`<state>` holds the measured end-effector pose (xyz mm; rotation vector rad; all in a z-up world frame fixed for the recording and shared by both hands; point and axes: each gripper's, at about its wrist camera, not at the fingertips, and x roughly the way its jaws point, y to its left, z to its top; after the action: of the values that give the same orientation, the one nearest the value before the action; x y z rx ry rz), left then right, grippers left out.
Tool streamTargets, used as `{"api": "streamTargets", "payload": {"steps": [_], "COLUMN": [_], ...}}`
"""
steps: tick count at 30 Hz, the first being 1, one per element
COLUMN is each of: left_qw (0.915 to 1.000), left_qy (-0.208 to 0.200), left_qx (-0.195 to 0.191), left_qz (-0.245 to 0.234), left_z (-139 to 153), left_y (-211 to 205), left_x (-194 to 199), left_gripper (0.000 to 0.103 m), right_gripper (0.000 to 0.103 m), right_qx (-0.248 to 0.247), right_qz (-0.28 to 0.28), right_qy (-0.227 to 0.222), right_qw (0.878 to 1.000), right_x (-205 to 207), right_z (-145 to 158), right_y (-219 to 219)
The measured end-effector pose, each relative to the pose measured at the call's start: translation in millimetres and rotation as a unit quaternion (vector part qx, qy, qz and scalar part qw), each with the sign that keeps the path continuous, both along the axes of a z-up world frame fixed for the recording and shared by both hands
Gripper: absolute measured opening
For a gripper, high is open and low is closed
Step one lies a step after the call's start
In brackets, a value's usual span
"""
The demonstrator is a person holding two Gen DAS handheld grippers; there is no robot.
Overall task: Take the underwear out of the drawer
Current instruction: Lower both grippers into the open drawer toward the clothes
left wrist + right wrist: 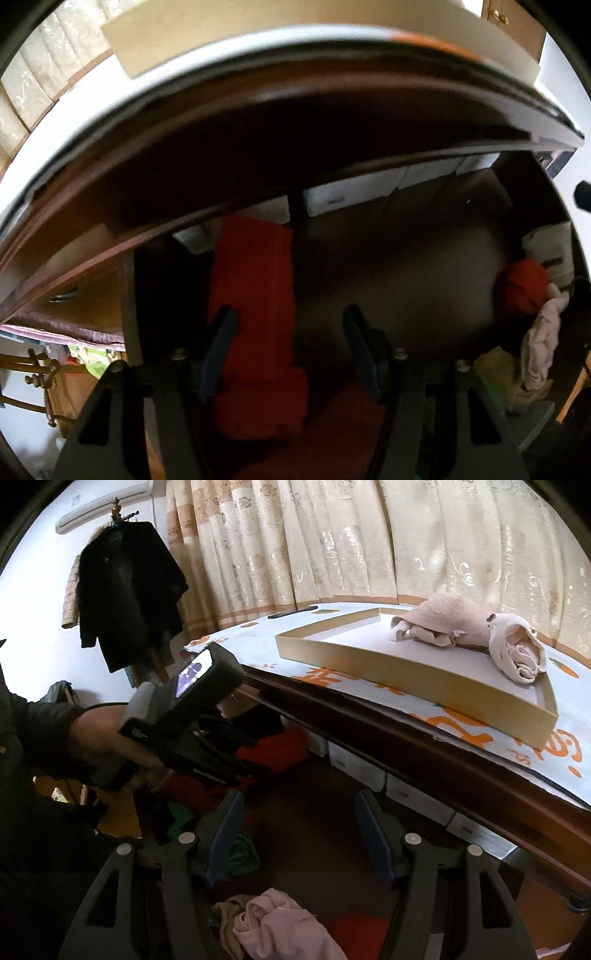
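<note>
Cream patterned curtains [332, 542] back the scene; a dark coat [129, 594] hangs on a stand at left. Dark wooden dresser top [424, 746] carries a white printed cover with orange markings [480, 727], and on it sits a shallow tan cardboard tray [406, 672]. Two rolled beige underwear pieces [480, 638] lie in the tray's far corner, touching each other.

Open dark drawer [388, 258] below the dresser top: white boxes [369, 188] line its back. A folded red garment [255, 288] lies toward the drawer's left side. At the drawer's right side: a red bundle [524, 288], a crumpled pale pink underwear piece [543, 343] just beside it, a yellowish cloth [506, 376] below that. A green cloth [240, 853] shows in the right wrist view.

Left gripper [291, 325]: pointing steeply down into the drawer, jaws parted about halfway, the red garment directly beneath and between the fingers; pads not pressing on it, nothing held. A hand [103, 746] in a dark sleeve holds this tool.

Right gripper [299, 816]: over the drawer, jaws parted about halfway, empty; the pink piece lies below it, apart from the pads.
</note>
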<state>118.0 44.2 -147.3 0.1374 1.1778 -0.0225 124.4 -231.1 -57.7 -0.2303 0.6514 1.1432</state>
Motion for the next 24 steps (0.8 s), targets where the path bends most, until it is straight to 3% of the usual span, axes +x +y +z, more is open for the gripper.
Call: {"api": "streamTargets", "payload": {"steps": [4, 6, 10, 15, 17, 19, 21, 24], "left_qw": [0.9993, 0.9993, 0.9982, 0.9969, 0.9966, 0.9945, 0.9940, 0.9952], "left_qy": [0.012, 0.018, 0.035, 0.042, 0.037, 0.026, 0.021, 0.017], "left_qx": [0.035, 0.033, 0.048, 0.063, 0.069, 0.096, 0.100, 0.089], "left_qz": [0.000, 0.000, -0.008, -0.023, -0.026, -0.033, -0.038, -0.038], "left_z": [-10.3, -11.3, -16.8, -19.0, -17.7, -15.8, -13.9, -10.2], "left_y": [-4.2, -4.4, -9.5, -15.4, -16.5, -19.7, -17.5, -12.6], "left_x": [1.6, 2.1, 1.5, -3.5, -7.7, -11.6, -17.1, -21.4], "left_gripper": [0.061, 0.067, 0.073, 0.073, 0.063, 0.040, 0.032, 0.029], "right_gripper": [0.065, 0.065, 0.065, 0.065, 0.065, 0.065, 0.065, 0.065], "right_qx": [-0.007, -0.021, -0.068, -0.116, -0.130, -0.150, -0.169, -0.202], "right_qz": [-0.004, -0.004, -0.004, 0.012, 0.022, 0.043, 0.064, 0.090], "right_qy": [0.003, 0.009, 0.005, 0.035, 0.050, 0.062, 0.067, 0.087], "right_qw": [1.000, 1.000, 0.998, 0.993, 0.990, 0.986, 0.981, 0.971], "right_x": [4.0, 7.6, 10.9, 24.4, 27.5, 25.4, 20.5, 16.9], "right_z": [-4.9, -8.4, -13.8, -16.4, -17.7, -21.5, -25.9, -37.2], "right_y": [-1.8, -2.8, -6.8, -21.7, -24.1, -23.5, -21.6, -16.9]}}
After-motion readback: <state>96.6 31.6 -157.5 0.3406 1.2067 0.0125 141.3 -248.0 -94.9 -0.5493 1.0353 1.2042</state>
